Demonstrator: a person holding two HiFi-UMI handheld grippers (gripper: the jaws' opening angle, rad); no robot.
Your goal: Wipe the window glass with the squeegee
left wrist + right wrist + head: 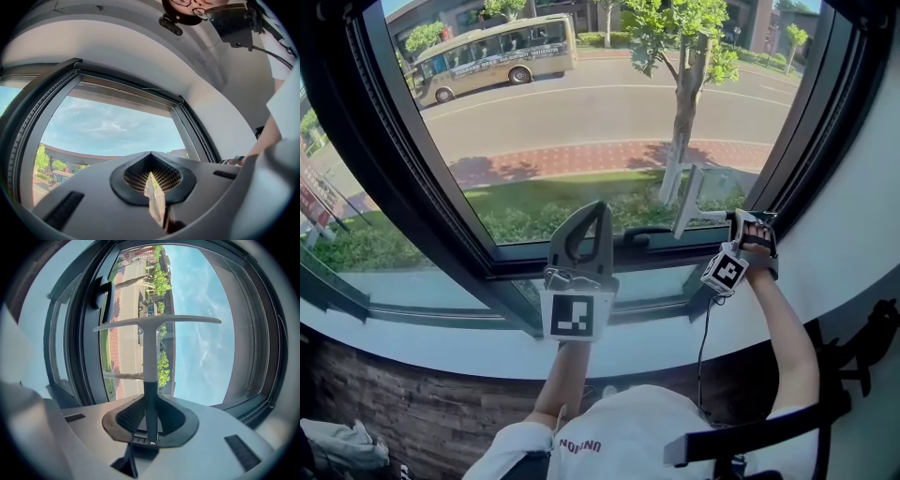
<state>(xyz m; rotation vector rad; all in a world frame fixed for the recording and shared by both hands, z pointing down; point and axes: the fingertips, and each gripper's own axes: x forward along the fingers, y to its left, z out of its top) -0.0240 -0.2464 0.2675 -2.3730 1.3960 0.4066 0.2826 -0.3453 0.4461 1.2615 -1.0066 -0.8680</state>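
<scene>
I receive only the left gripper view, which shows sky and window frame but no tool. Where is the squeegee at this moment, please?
Observer: The squeegee is in the right claw, which is shut on its dark handle.
Operator: Is its blade on the glass?
Observer: In the head view the blade stands nearly upright in front of the lower right corner of the window glass. I cannot tell whether they touch.
Operator: And where is my left claw compared to it?
Observer: The left claw is left of the blade and apart from it, pointing at the window's lower edge.
</scene>
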